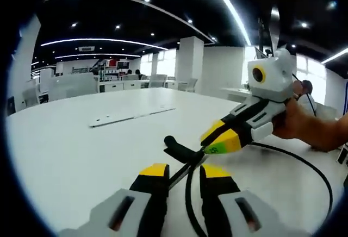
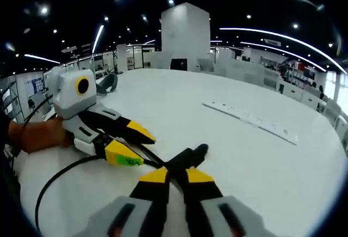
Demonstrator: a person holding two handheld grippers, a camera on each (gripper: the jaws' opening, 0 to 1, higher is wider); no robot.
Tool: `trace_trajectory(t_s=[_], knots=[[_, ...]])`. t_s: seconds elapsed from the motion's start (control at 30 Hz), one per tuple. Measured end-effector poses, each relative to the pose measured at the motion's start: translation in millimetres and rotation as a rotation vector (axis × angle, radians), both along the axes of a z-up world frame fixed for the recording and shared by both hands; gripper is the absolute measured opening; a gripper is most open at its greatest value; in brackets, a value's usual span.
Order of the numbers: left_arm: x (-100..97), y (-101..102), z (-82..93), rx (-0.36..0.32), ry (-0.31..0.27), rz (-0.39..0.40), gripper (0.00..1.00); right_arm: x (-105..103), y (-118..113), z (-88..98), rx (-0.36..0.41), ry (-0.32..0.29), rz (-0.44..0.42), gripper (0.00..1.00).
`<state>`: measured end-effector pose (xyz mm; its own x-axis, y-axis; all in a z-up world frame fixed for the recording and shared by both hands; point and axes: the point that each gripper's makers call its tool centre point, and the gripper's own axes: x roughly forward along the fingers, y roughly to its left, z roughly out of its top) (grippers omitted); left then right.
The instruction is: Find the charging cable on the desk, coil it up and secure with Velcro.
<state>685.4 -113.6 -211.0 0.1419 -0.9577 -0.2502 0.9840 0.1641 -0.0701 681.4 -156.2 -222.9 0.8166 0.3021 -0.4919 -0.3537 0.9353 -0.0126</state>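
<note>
Low centre of frame, the left gripper (image 1: 182, 178) and right gripper (image 2: 173, 176) are both clamped on the thin black charging cable (image 1: 304, 163), probably holding its plug end taut for coiling over the white desk (image 1: 81, 144)

White power strip (image 1: 132, 116) (image 2: 251, 118), perhaps

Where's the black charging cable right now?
The black charging cable lies on the white desk, its near end pinched between both grippers' yellow-tipped jaws; in the left gripper view the rest loops off to the right.
</note>
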Motion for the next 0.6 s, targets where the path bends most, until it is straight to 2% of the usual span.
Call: trace_trajectory(t_s=[0.13,0.2,0.37,0.6], knots=[[-4.5,0,4.3,-0.02,-0.013,-0.001,0.25,-1,3,-1.2,-0.029,-0.018,0.009,0.2],[-2.5,-1,-0.3,0.009,-0.044,0.013,0.26,-2,3,-1.5,-0.024,-0.032,0.008,0.23],[0.8,-2,0.2,0.018,-0.058,0.02,0.27,-5,3,8.0,-0.025,-0.133,-0.02,0.27],[10.7,5,15.3,-0.061,-0.038,0.065,0.27,-18,6,11.7,0.0,-0.156,-0.034,0.3]])
